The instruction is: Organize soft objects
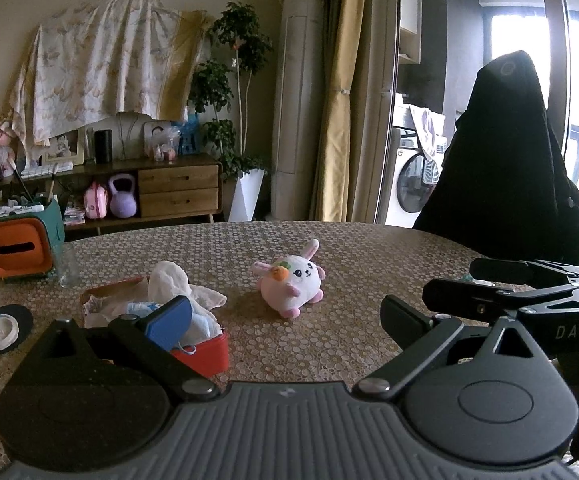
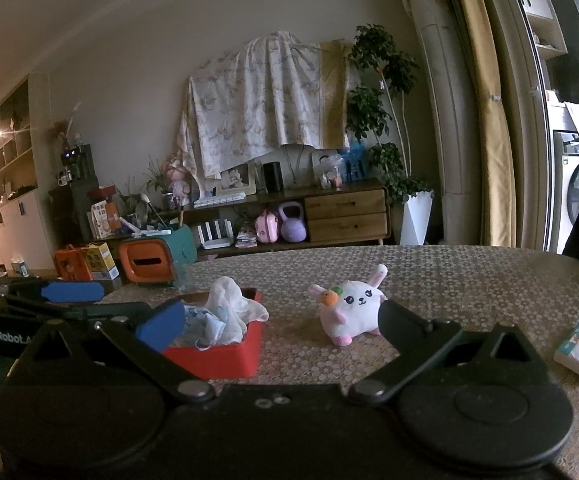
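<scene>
Right wrist view: plush bunny on table, just right of red box, dead ahead of right gripper, nearer than left gripper; long axis crosswise; both spread wide, empty.

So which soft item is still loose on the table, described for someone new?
On the patterned table, look right of the red box stuffed with cloths. The plush bunny sits alone there: round, white, pink ears and feet, orange carrot at its ear.
</scene>
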Action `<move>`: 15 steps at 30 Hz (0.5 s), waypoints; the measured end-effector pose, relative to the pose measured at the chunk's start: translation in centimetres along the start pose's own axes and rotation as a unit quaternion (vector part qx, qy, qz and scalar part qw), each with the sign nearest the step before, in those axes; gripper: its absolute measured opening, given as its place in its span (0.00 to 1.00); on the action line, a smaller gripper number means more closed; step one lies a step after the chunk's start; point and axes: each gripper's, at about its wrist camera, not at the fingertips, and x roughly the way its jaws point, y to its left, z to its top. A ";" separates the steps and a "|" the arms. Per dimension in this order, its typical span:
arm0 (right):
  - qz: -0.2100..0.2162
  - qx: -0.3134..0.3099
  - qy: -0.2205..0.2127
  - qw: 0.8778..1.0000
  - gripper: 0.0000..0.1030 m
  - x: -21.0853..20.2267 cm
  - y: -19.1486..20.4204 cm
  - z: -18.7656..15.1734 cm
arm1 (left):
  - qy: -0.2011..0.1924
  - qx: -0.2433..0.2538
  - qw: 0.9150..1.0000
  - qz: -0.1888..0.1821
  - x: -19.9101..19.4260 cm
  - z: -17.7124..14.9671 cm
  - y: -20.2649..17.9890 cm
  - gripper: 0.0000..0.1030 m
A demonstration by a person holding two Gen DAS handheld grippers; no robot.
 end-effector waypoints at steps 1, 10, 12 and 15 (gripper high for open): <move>0.001 0.000 0.000 1.000 1.00 0.0 0.1 0.0 | 0.000 0.000 1.000 0.000 0.0 0.0 0.0 0.98; 0.000 0.004 0.004 1.000 1.00 0.3 0.3 -0.4 | 0.003 -0.003 1.000 0.001 0.1 -0.2 -0.1 0.98; 0.000 0.005 0.005 1.000 1.00 0.3 0.4 -0.6 | 0.004 -0.005 1.000 0.000 0.2 -0.2 0.0 0.98; 0.000 0.006 0.006 1.000 1.00 0.3 0.6 -0.7 | 0.006 -0.006 1.000 0.001 0.3 -0.2 -0.1 0.98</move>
